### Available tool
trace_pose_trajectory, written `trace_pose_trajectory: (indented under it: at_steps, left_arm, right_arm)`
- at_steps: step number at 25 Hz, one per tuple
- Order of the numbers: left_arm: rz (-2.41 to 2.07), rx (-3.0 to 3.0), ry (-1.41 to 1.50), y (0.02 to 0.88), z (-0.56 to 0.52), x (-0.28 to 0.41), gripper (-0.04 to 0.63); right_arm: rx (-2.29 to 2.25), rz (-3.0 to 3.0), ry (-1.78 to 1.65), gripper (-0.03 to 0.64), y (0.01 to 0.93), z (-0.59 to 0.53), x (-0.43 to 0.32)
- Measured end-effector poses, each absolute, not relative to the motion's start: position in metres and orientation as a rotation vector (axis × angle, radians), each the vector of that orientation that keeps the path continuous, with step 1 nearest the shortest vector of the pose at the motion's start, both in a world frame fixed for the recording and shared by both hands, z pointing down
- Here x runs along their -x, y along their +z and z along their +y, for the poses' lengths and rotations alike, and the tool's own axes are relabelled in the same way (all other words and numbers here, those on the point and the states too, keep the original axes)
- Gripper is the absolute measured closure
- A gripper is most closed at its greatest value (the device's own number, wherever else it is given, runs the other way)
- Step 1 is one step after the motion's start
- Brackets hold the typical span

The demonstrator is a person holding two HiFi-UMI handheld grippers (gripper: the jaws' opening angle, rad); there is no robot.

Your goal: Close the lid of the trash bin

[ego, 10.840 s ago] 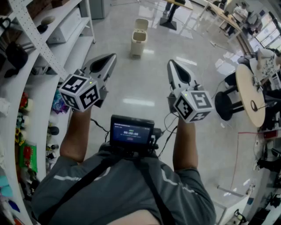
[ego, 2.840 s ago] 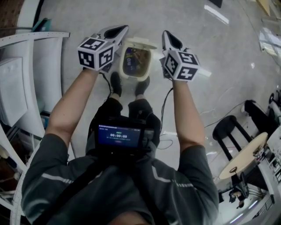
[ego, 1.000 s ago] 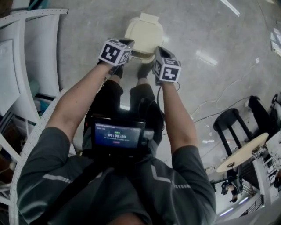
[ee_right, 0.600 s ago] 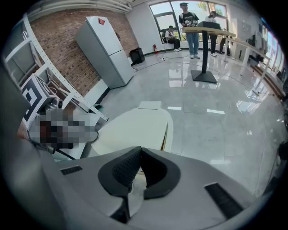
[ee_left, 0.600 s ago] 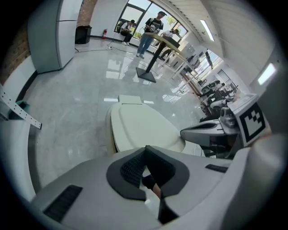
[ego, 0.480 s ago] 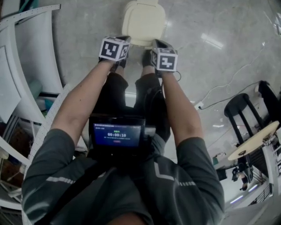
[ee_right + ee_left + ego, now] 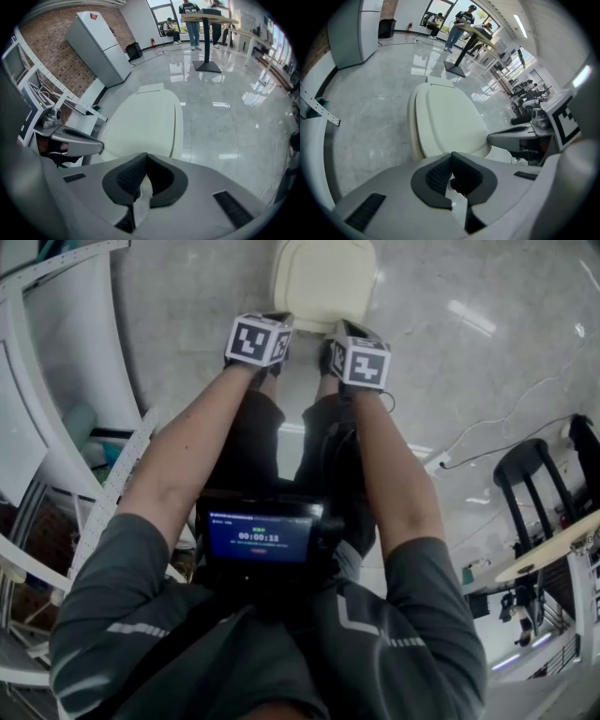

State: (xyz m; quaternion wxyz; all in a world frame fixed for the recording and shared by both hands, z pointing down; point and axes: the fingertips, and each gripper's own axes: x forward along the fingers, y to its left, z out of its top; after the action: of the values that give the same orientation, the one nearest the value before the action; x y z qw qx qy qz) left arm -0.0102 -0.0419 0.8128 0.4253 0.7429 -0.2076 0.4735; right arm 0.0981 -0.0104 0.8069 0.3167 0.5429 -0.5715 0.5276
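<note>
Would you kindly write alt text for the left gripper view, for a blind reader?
A cream bin, lid down, stands on grey floor just beyond the left tongs, whose jaws are together and empty. The right tongs show at the right, beside the bin.

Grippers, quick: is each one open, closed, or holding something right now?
Left gripper: closed, jaws together, holding nothing.
Right gripper: closed, jaws together, holding nothing.

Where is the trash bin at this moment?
In the head view the closed trash bin stands on the floor at top centre, just beyond the left gripper and the right gripper.
</note>
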Motion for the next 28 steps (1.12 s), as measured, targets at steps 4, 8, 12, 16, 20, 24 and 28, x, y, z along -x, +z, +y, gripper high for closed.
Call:
trace_pose_trajectory:
  at_steps: [4, 8, 12, 16, 20, 24, 28]
  left_arm:
    - [-0.49, -1.835, 1.192, 0.82, -0.033, 0.005, 0.592]
    - [-0.474, -1.834, 1.22, 0.826, -0.031, 0.017, 0.592]
    - [-0.509, -1.839, 1.242, 0.831, -0.036, 0.028, 0.592]
    - [-0.501, -1.83, 1.217, 0.831, -0.032, 0.024, 0.592]
    - [-0.53, -1.796, 1.23, 0.834, -0.031, 0.027, 0.592]
    - [-0.544, -1.782, 1.226, 0.834, -0.035, 0.032, 0.592]
    - [-0.536, -1.741, 1.186, 0.837, -0.036, 0.036, 0.592]
  right_arm:
    - [-1.427, -1.481, 1.397, 0.604, 0.816, -0.008, -0.098]
    - [-1.442, -1.444, 1.421, 0.604, 0.823, -0.006, -0.085]
    - [-1.434, -1.453, 1.43, 0.604, 0.825, -0.008, -0.081]
    - [-1.433, -1.472, 1.432, 0.604, 0.825, -0.006, -0.08]
    - [-1.43, -1.465, 1.461, 0.604, 0.825, -0.006, -0.079]
    - [-1.411, -1.487, 1.482, 0.604, 0.824, -0.009, -0.077]
    - [-1.399, -1.467, 1.454, 0.604, 0.825, -0.009, -0.074]
